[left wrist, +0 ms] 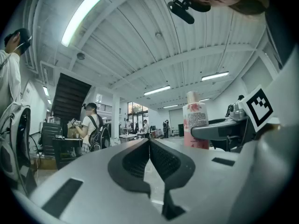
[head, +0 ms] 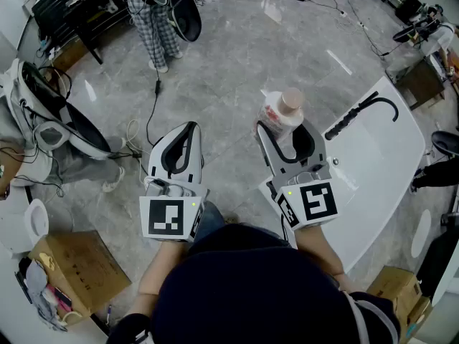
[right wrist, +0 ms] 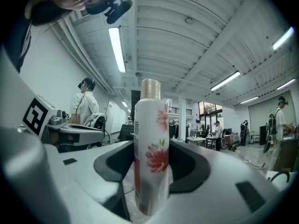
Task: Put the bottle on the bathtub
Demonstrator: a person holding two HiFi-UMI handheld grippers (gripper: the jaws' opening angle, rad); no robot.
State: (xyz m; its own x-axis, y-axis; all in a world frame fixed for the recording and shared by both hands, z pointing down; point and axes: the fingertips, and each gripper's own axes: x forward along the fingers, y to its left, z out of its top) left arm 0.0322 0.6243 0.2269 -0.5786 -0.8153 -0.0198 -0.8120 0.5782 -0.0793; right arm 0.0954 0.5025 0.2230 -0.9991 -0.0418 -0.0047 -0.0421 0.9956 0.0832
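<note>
A white bottle (head: 282, 113) with a red flower print and a beige cap stands upright between the jaws of my right gripper (head: 290, 133), which is shut on it; in the right gripper view the bottle (right wrist: 151, 148) fills the middle, pressed from both sides. The white bathtub (head: 380, 170) lies to the right of that gripper, its black curved faucet handle (head: 362, 115) on the rim. My left gripper (head: 181, 149) hangs over the grey floor, shut and empty. From the left gripper view the bottle (left wrist: 195, 120) shows at right.
Cardboard boxes (head: 79, 272) sit at lower left and lower right (head: 396, 287). A person in checked trousers (head: 152, 24) stands at the top beside a black desk (head: 79, 13). Bags and cables (head: 43, 113) lie on the floor at left.
</note>
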